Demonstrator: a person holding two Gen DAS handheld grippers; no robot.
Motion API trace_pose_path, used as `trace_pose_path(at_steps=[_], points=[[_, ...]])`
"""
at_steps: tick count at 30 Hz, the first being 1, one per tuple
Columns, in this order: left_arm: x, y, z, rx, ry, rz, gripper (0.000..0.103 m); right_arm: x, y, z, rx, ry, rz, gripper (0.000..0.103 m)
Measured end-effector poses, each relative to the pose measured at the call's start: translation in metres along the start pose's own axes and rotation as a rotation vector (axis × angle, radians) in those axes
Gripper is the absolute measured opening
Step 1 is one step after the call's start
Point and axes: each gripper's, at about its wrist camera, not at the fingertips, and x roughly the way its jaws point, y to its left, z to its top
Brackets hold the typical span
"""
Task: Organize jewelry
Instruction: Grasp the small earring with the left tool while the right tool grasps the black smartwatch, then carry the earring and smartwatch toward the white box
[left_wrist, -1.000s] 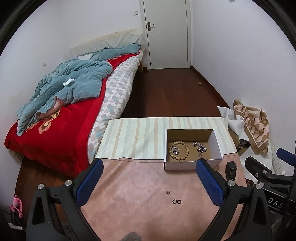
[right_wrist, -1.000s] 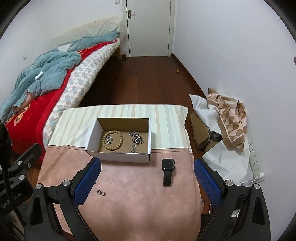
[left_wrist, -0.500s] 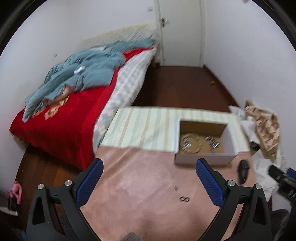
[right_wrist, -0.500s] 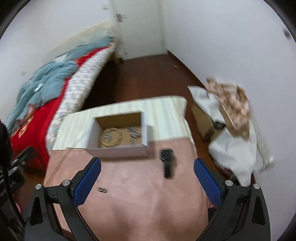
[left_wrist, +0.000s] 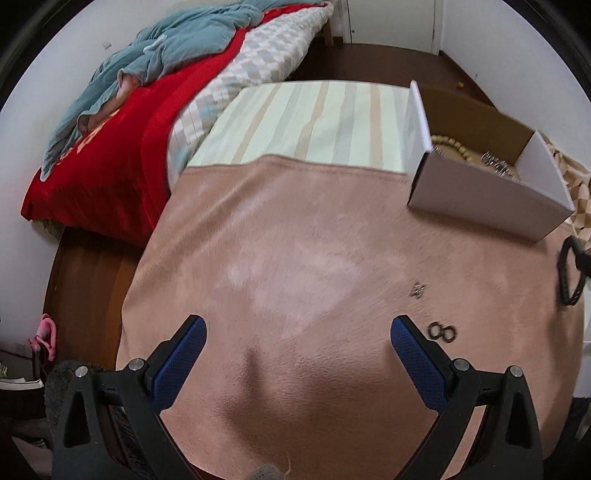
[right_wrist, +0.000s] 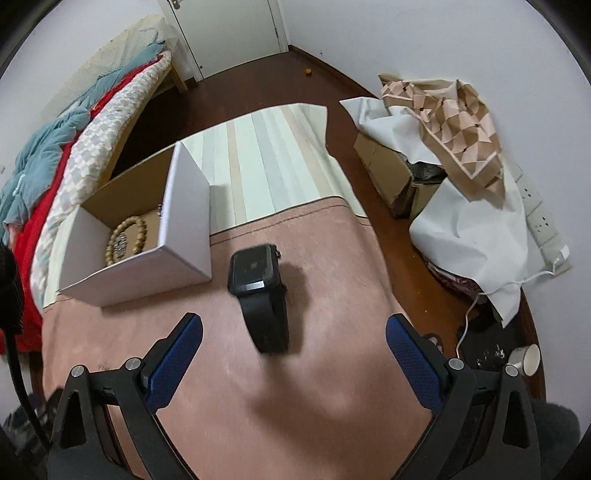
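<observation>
A black smartwatch (right_wrist: 260, 291) lies on the pink cloth, just ahead of my open right gripper (right_wrist: 293, 345) and between the lines of its fingers. The white cardboard box (right_wrist: 184, 221) to its left holds a wooden bead bracelet (right_wrist: 127, 234). In the left wrist view the box (left_wrist: 484, 192) sits far right with the bracelet (left_wrist: 452, 142) and silver pieces (left_wrist: 496, 166) inside. Two small black rings (left_wrist: 441, 331) and a tiny silver piece (left_wrist: 418, 290) lie on the cloth, right of my open, empty left gripper (left_wrist: 297, 343). The watch strap (left_wrist: 570, 273) shows at the right edge.
The table wears a pink cloth (left_wrist: 295, 258) over a striped one (left_wrist: 314, 122). A bed (left_wrist: 110, 147) with red and teal covers stands to the left. Right of the table are a brown box (right_wrist: 388, 173), white sheeting (right_wrist: 469, 221) and a patterned cloth (right_wrist: 454, 122) by the wall.
Both grippers have dropped lower and closer to the table. The watch now lies close ahead of the right gripper; the left view has swung left, leaving the rings at its right.
</observation>
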Motion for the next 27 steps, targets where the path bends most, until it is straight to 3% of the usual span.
trace_pose_path(at_steps=[2, 5, 6, 7, 8, 15, 21, 23, 27], points=[[0.006, -0.001, -0.002, 0.007, 0.016, 0.002, 0.102, 0.015, 0.006, 0.007, -0.012, 0.007, -0.007, 0.090], [0.012, -0.004, 0.001, 0.011, 0.030, -0.010, 0.102, 0.034, 0.015, 0.015, -0.032, 0.022, -0.019, 0.070], [0.013, -0.006, 0.003, 0.012, 0.034, -0.019, 0.102, 0.039, 0.016, 0.016, -0.038, 0.026, -0.022, 0.055], [0.014, -0.008, 0.005, 0.014, 0.036, -0.030, 0.102, 0.041, 0.019, 0.017, -0.044, 0.029, -0.019, 0.029], [0.014, -0.012, 0.008, 0.019, 0.037, -0.047, 0.102, 0.043, 0.020, 0.017, -0.050, 0.029, -0.025, 0.020], [0.018, -0.043, 0.019, 0.084, 0.033, -0.127, 0.100, 0.021, 0.028, 0.003, -0.079, -0.026, 0.007, 0.019], [0.024, -0.065, 0.019, 0.158, 0.047, -0.167, 0.056, 0.002, 0.030, -0.013, -0.075, -0.027, 0.038, 0.019], [0.026, -0.068, 0.018, 0.174, 0.051, -0.171, 0.034, -0.001, 0.028, -0.015, -0.070, -0.027, 0.041, 0.019], [0.027, -0.074, 0.016, 0.197, 0.053, -0.187, 0.014, -0.006, 0.025, -0.016, -0.063, -0.027, 0.037, 0.019]])
